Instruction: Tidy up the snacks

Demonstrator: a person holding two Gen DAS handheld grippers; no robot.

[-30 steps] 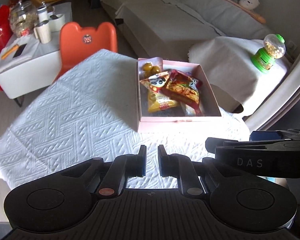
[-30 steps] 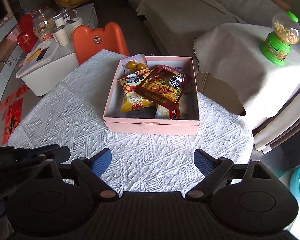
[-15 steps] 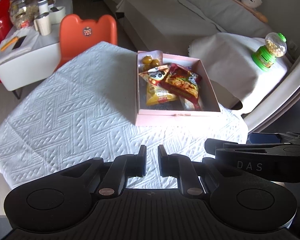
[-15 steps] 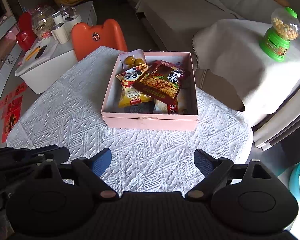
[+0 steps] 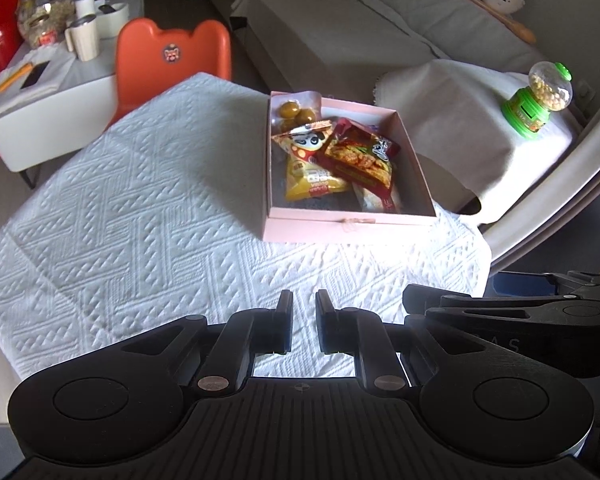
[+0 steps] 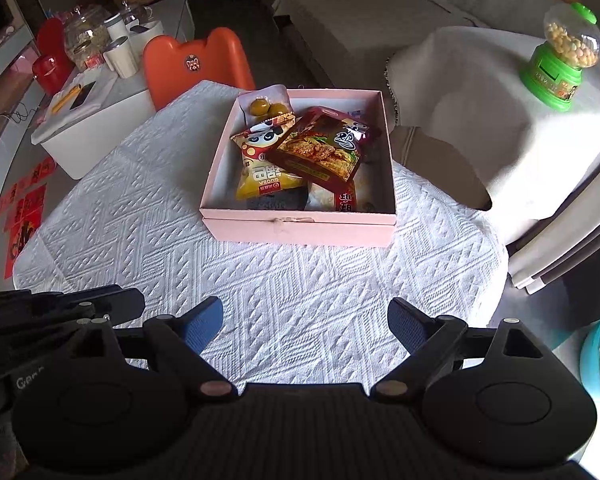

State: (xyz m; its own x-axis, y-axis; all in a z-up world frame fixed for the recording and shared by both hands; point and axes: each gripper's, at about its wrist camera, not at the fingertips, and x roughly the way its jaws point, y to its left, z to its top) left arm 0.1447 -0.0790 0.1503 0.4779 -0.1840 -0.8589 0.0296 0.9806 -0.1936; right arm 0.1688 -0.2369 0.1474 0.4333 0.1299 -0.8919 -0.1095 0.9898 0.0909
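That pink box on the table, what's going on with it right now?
Nobody is touching it. The pink box sits open on the white tablecloth with the snacks inside: a yellow panda bag, a dark red packet overlapping it, and a pack of green fruits at the back. Both grippers hover short of the box, empty: the left gripper nearly closed, the right gripper wide open.

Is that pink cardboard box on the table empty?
No, the pink cardboard box holds several snack packets, including a yellow panda bag.
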